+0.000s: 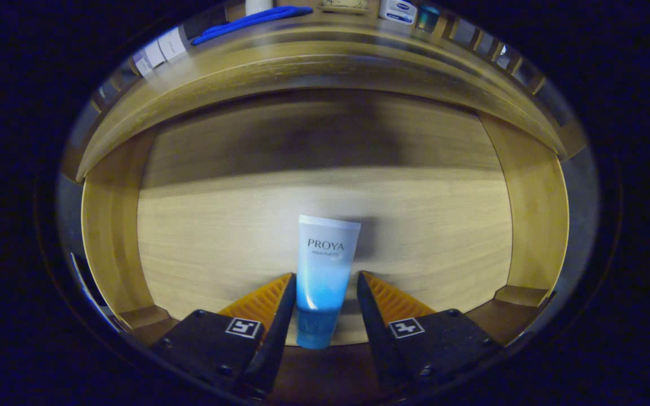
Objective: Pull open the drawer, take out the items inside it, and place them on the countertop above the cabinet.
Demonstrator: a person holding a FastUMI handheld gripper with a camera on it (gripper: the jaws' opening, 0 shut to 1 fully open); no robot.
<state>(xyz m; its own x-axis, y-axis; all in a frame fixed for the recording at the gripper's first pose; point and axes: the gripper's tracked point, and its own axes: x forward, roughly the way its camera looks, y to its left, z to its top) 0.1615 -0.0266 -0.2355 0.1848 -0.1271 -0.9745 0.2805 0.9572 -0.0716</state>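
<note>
**Tool spread wide, pointing down and forward**

The tool (325,282) is seen from just behind its two fingers, which reach forward and away from the near edge of the scene. The jaws stand parted with a clear gap. The left finger (271,296) and the right finger (384,299) taper toward their tips, ribbed inner faces turned to each other. Each finger's dark base block carries a small square marker.

Dim-lit wooden cabinet (325,67), shadowed interior
</note>
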